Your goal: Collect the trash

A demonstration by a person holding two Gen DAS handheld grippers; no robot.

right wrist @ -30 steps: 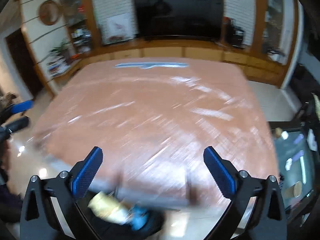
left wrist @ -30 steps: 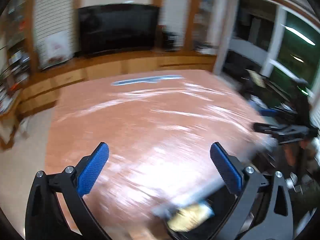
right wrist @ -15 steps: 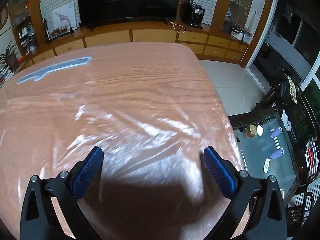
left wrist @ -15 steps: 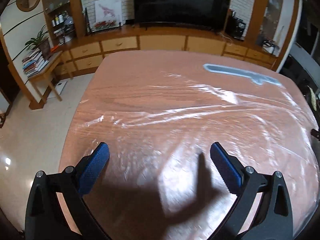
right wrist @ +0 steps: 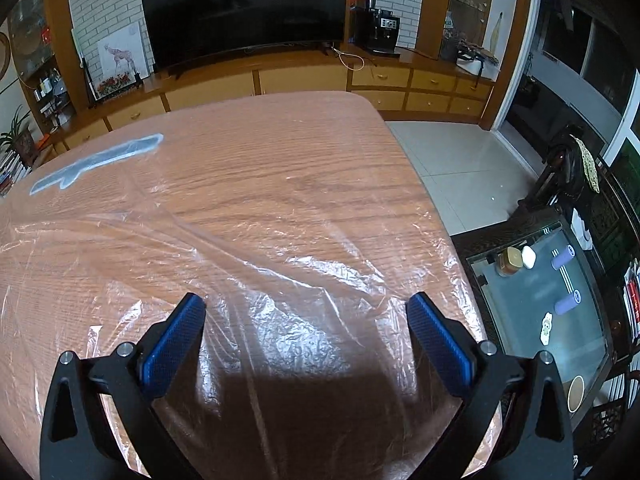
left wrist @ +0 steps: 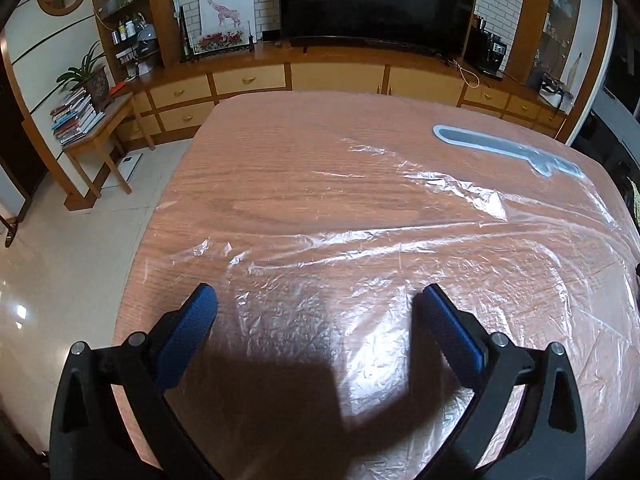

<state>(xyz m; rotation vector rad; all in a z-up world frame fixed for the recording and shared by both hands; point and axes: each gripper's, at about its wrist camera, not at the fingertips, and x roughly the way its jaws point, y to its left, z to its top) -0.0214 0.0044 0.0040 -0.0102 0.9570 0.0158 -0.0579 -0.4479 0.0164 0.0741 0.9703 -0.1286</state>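
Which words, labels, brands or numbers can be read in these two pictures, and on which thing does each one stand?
None can be read.
Books on the side table: spines too small.
Coffee machine: panel too blurred.
Giraffe picture: no legible text.
Items on the glass table: markings too small.

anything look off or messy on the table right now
Nothing spilled or broken. The clear plastic sheet over the table lies wrinkled and bunched into ridges rather than flat. A grey-blue strip lies at the far side. No loose trash shows on it.
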